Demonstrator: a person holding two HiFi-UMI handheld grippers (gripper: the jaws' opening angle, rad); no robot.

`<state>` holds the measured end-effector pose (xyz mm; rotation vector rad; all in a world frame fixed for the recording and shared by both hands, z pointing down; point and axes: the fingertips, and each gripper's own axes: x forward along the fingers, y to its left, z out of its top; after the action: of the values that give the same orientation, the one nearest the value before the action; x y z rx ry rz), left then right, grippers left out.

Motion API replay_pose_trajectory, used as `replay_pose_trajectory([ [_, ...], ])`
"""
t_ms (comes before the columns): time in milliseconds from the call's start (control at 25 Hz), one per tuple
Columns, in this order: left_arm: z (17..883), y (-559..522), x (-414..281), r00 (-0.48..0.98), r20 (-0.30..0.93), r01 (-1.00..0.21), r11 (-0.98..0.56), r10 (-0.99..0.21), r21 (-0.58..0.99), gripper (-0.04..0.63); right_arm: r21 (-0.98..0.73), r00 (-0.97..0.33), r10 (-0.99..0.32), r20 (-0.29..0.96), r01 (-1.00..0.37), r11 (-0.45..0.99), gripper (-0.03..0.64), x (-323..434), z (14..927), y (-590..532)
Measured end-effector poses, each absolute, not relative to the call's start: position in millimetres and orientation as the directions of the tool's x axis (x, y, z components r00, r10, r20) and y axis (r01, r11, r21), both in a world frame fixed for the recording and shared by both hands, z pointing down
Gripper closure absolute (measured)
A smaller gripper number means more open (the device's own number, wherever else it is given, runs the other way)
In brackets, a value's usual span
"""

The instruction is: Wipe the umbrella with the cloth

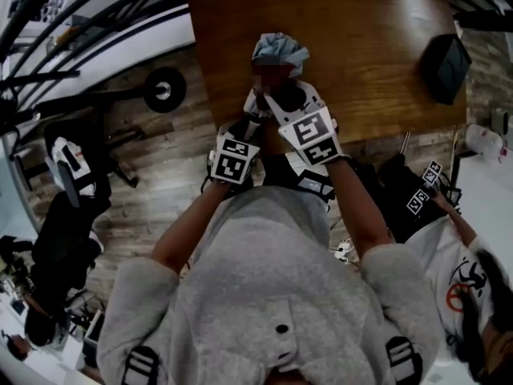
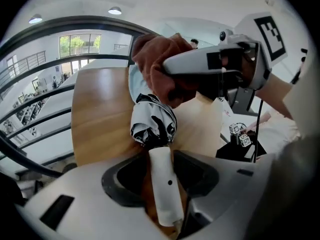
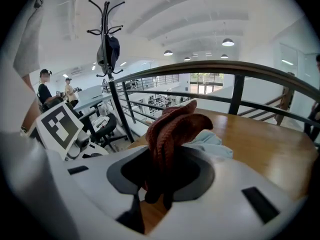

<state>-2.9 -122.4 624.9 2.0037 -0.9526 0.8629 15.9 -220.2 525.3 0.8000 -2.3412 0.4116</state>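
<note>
A folded black-and-white umbrella (image 2: 152, 121) lies on the wooden table (image 2: 95, 114). Its white handle (image 2: 165, 184) sits between the jaws of my left gripper (image 2: 161, 171). The jaws stand wide on either side and do not press it. My right gripper (image 3: 162, 184) is shut on a reddish-brown cloth (image 3: 172, 129). In the left gripper view that cloth (image 2: 155, 54) hangs from the right gripper (image 2: 167, 71) just above the umbrella's far end. A light blue cloth (image 1: 280, 50) lies on the table beyond. In the head view both grippers (image 1: 255, 107) (image 1: 276, 87) meet near the table's front edge.
A black bag (image 1: 445, 66) lies at the table's right. A dark railing (image 3: 235, 69) curves behind the table, with a coat stand (image 3: 107, 34) and an office chair (image 1: 72, 167) to the left. Another person (image 1: 449, 247) sits at lower right beside marker cubes (image 1: 425, 191).
</note>
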Motion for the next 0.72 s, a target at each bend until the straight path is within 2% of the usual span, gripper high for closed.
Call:
replay_pose_trajectory([
  [80, 627, -123, 3, 0.505, 0.797, -0.831, -0.437, -0.332, 0.344, 0.433, -0.081, -0.613, -0.404, 0.679, -0.61, 0.788, 0.495, 12, 537, -217],
  [240, 630, -120, 3, 0.523, 0.786, -0.831, -0.402, -0.33, 0.384, 0.439, -0.057, -0.583, -0.389, 0.713, -0.602, 0.797, 0.495, 7, 549, -219],
  [440, 635, -120, -2, 0.521, 0.786, -0.833, -0.399, -0.333, 0.383, 0.44, 0.016, -0.543, -0.429, 0.722, -0.607, 0.795, 0.488, 10, 547, -236],
  [720, 633, -129, -6, 0.513, 0.788, -0.84, -0.388, -0.34, 0.379, 0.44, 0.062, -0.504, -0.533, 0.68, -0.685, 0.726, 0.489, 32, 533, -277],
])
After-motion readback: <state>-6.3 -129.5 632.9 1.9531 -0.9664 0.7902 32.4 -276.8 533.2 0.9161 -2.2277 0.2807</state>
